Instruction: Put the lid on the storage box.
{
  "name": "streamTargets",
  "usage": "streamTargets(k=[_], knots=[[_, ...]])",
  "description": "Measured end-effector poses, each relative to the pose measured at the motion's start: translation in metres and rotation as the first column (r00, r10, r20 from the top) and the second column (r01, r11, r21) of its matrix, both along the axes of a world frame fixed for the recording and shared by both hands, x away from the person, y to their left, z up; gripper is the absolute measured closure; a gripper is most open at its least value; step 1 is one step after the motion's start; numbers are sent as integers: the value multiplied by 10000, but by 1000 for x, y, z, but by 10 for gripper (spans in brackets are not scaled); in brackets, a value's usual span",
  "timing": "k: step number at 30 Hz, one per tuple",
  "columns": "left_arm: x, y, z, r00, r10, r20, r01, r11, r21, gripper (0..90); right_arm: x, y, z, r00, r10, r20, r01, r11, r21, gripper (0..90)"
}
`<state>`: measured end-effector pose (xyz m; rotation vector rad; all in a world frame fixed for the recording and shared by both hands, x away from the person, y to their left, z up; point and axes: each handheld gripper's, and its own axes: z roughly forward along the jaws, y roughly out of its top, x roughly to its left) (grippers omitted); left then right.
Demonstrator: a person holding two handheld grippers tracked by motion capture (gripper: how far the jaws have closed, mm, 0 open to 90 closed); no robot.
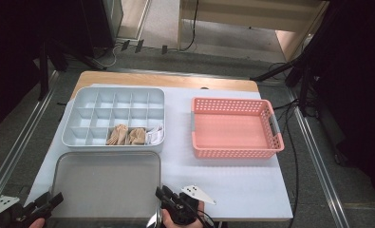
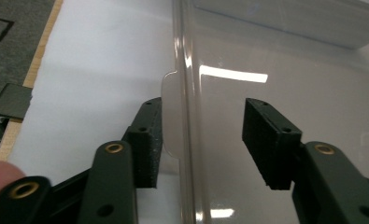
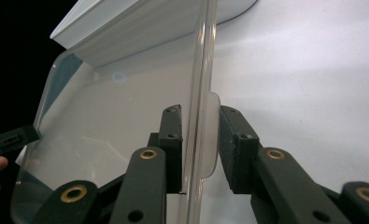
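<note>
A clear plastic lid (image 1: 107,183) lies flat at the near edge of the table, in front of a grey compartment box (image 1: 80,97). My left gripper (image 1: 57,197) is at the lid's left side. In the left gripper view its jaws straddle the lid's rim (image 2: 184,93): one pad (image 2: 147,140) rests beside the small tab (image 2: 170,112), and the other pad (image 2: 266,140) hangs over the lid, apart from the rim. My right gripper (image 1: 161,192) is at the lid's right side. In the right gripper view both pads (image 3: 236,144) press on the rim and tab (image 3: 213,135).
The grey box holds folded beige and white cloth pieces (image 1: 128,136) in its front row. An empty pink basket (image 1: 232,100) stands to the right. A white mat (image 1: 232,185) covers the table; the floor drops away on both sides.
</note>
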<state>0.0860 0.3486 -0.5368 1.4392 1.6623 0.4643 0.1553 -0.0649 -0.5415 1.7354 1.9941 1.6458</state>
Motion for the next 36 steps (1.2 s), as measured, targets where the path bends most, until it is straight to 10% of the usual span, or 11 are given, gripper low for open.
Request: streamTargets(k=[18,36], knots=[[-11,-6,25,9976,29,685,-25,10000,-62,602,-8,-9,33,9973,-355,645,323,9982,501,765],[10,-14,66,9887,-55,1499,4,9994,341,614,13,-16,65,9865,-652,1503,537,9954,791,761]])
